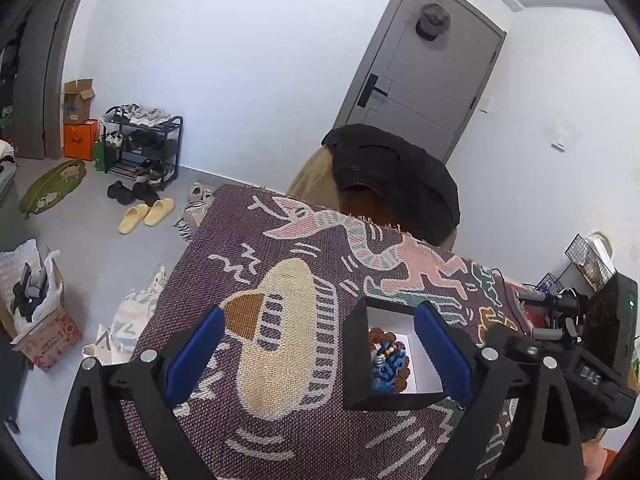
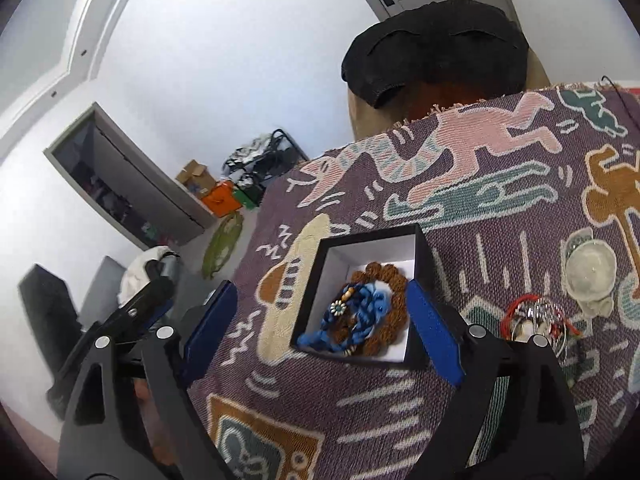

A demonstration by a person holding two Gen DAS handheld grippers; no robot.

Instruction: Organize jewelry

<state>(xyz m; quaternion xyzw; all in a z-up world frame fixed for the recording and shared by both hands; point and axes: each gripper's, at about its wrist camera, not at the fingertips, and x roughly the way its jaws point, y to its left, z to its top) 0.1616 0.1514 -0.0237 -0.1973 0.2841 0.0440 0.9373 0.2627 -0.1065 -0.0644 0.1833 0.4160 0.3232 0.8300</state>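
A black box with a white lining (image 2: 418,252) stands open on the patterned cloth (image 2: 500,208). Inside lie a brown bead bracelet (image 2: 390,280) and a blue braided bracelet (image 2: 360,312). The box also shows in the left wrist view (image 1: 354,360), with the bracelets (image 1: 390,360) in it. My right gripper (image 2: 324,328) is open and empty, its blue pads either side of the box's near half. My left gripper (image 1: 320,354) is open and empty over the cloth, its right pad (image 1: 444,352) by the box. A pile of red and silver bangles (image 2: 536,320) lies right of the box.
A clear round dish (image 2: 590,268) sits on the cloth at the right. A chair with a black jacket (image 1: 392,176) stands behind the table. Shoe rack (image 1: 144,144), slippers (image 1: 146,214) and cardboard boxes (image 1: 44,336) are on the floor at the left.
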